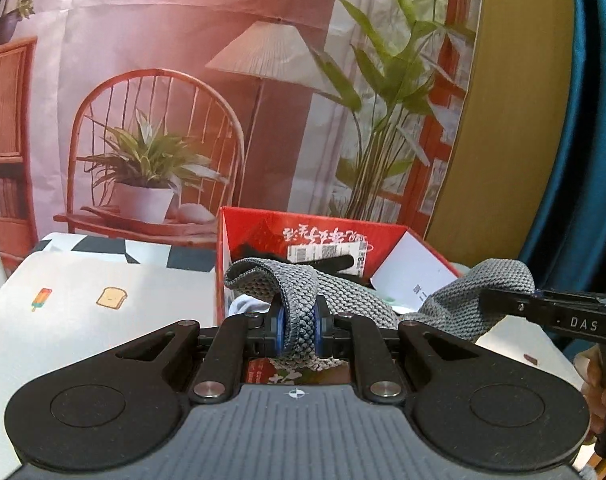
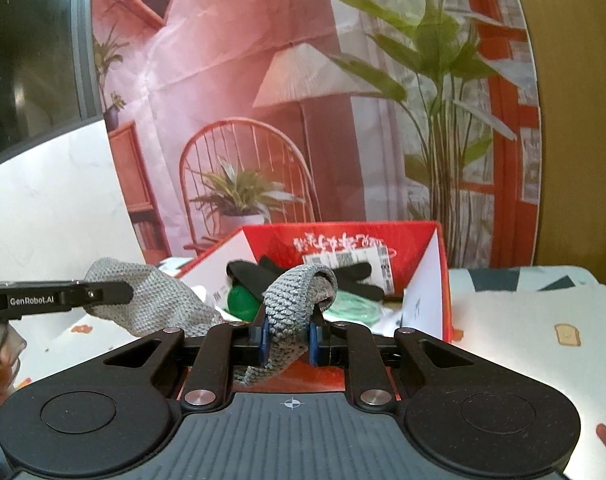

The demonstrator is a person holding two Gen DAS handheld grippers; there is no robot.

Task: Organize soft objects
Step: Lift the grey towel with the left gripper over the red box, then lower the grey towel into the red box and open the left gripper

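The left gripper (image 1: 299,330) and right gripper (image 2: 289,338) each clamp one end of a grey knitted cloth (image 1: 343,288), stretched above the near edge of an open red cardboard box (image 1: 255,228) on the counter (image 1: 103,280).

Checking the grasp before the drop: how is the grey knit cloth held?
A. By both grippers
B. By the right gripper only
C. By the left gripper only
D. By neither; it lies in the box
A: the left gripper and right gripper each pinch an end of the grey cloth.
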